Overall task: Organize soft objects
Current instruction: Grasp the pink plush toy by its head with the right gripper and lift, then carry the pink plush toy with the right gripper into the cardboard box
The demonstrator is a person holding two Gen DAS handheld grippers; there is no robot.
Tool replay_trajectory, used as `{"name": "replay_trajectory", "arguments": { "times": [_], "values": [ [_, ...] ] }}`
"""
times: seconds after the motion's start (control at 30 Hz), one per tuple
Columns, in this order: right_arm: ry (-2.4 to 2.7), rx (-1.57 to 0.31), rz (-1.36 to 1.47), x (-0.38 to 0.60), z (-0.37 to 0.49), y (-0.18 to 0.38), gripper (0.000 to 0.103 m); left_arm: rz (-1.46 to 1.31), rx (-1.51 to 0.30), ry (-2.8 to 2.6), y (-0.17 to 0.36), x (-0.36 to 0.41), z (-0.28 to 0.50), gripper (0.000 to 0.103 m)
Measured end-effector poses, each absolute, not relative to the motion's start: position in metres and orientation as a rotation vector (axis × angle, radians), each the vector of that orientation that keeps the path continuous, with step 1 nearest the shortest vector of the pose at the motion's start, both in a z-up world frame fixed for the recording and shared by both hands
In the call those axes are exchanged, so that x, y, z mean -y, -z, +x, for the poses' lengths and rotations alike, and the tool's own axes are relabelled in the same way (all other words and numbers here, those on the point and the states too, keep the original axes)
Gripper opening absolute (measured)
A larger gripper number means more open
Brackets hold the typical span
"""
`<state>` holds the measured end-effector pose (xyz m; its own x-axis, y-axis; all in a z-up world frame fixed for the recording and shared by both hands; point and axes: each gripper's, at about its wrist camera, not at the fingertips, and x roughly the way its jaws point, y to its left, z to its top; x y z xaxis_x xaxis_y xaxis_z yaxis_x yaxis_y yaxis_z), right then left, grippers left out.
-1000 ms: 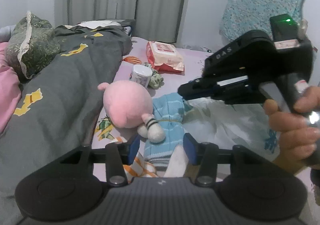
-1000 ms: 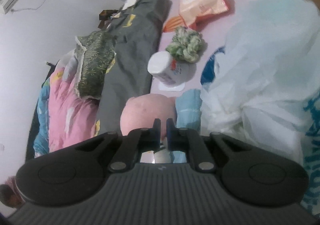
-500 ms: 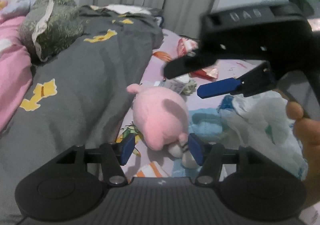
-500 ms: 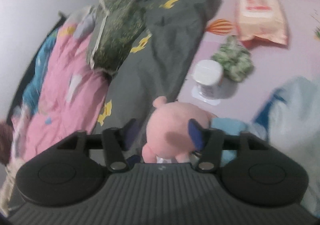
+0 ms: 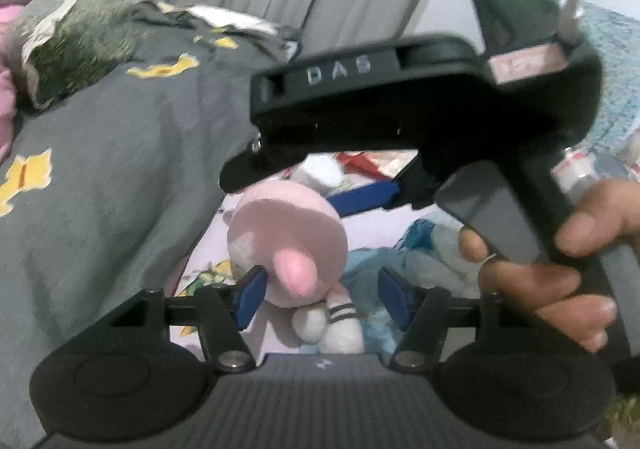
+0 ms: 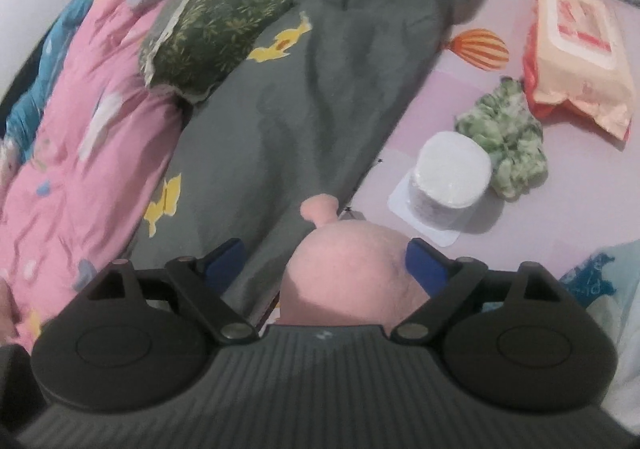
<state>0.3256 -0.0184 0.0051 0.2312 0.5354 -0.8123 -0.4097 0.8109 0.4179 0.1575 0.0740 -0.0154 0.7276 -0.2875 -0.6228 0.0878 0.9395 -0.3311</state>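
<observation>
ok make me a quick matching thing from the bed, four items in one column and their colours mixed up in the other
Items:
1. plush toy
2. scrunchie
3. wipes pack
4. blanket with yellow shapes

Colours:
A. dark grey
B. pink
C. green and white
D. peach and red

Pairs: 1-B, 2-C, 3-D, 4-A

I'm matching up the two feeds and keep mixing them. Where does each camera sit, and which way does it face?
Left wrist: on the left gripper, facing along the bed toward the curtain; shows its opening jaws, the right gripper and a hand.
Right wrist: on the right gripper, looking steeply down; jaws opening.
Shared: pink plush toy, grey blanket.
</observation>
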Motion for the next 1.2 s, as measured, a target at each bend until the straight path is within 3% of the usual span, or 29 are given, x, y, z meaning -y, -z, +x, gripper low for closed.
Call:
{"name": "replay_trajectory", "arguments": {
  "times": [0.17,0.23,0.5,0.93,1.2],
  "values": [
    [-0.634,-1.222,0.141,0.034,0.335,0.010,0.080,-0.225,-0.733,0.160,0.018,-0.067,0.167,0.062],
    [-0.650,-1.241,0.189,0.042,0.339,0.017,0.080,-0.232,-0.766,0.143,0.021,-0.068,0.175,0.055],
    [-0.672,-1.231,0.389,0.066,0.345,0.020,0.077,-0.191,-0.720,0.115,-0.005,-0.065,0.175,0.055],
    [-0.758,-1.051,0.596,0.130,0.303,-0.051,0.078,-0.059,-0.565,0.169,-0.083,-0.010,0.138,0.055],
    [-0.703,-0.955,0.689,0.210,0.258,-0.075,0.078,0.005,-0.539,0.292,-0.100,0.051,0.120,0.055]
  ]
}}
